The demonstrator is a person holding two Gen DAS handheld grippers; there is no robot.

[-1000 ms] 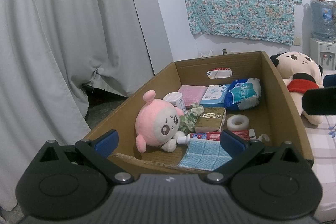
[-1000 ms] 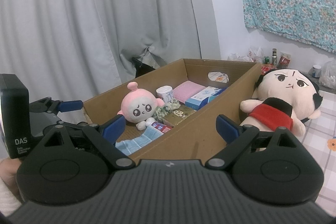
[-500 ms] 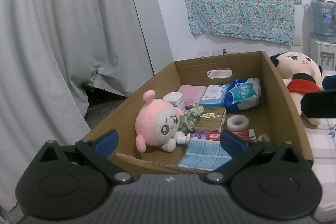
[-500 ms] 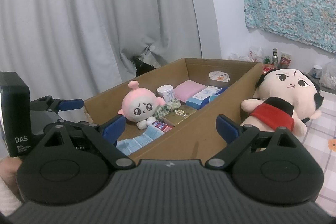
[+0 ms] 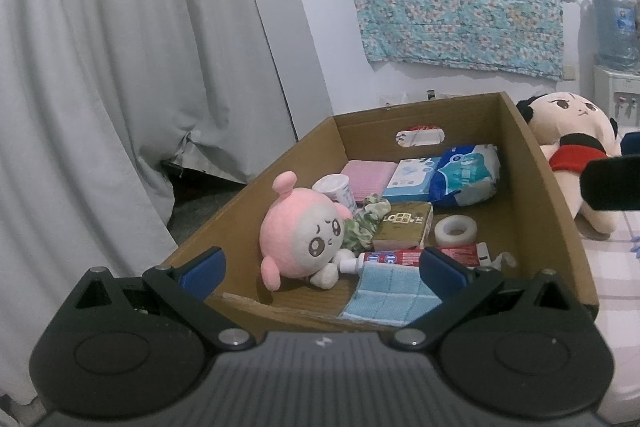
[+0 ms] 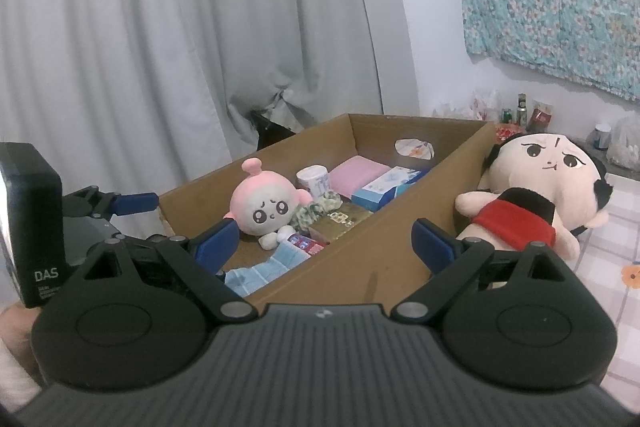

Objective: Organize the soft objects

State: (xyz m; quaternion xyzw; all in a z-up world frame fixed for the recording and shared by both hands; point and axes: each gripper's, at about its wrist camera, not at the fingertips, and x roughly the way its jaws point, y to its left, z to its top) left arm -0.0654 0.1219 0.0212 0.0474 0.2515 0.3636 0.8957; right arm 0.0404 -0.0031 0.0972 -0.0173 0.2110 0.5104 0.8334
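Observation:
A cardboard box (image 5: 556,211) (image 6: 384,259) holds a pink plush toy (image 5: 302,233) (image 6: 270,207), a blue cloth (image 5: 390,297) (image 6: 260,269), a pink folded cloth (image 5: 368,173), a green scrunchie (image 5: 366,219) and tissue packs (image 5: 466,173). A large doll with a red scarf (image 5: 568,147) (image 6: 536,191) lies outside the box on the right. My left gripper (image 5: 322,273) is open and empty at the box's near edge. My right gripper (image 6: 326,243) is open and empty, in front of the box's right wall.
The box also holds a toothpaste tube (image 5: 404,259), a tape roll (image 5: 456,231), a brown packet (image 5: 404,225) and a white cup (image 5: 336,187). Grey curtains (image 5: 120,67) hang on the left. A checked bedsheet (image 6: 608,247) lies on the right. A water dispenser (image 5: 616,43) stands far right.

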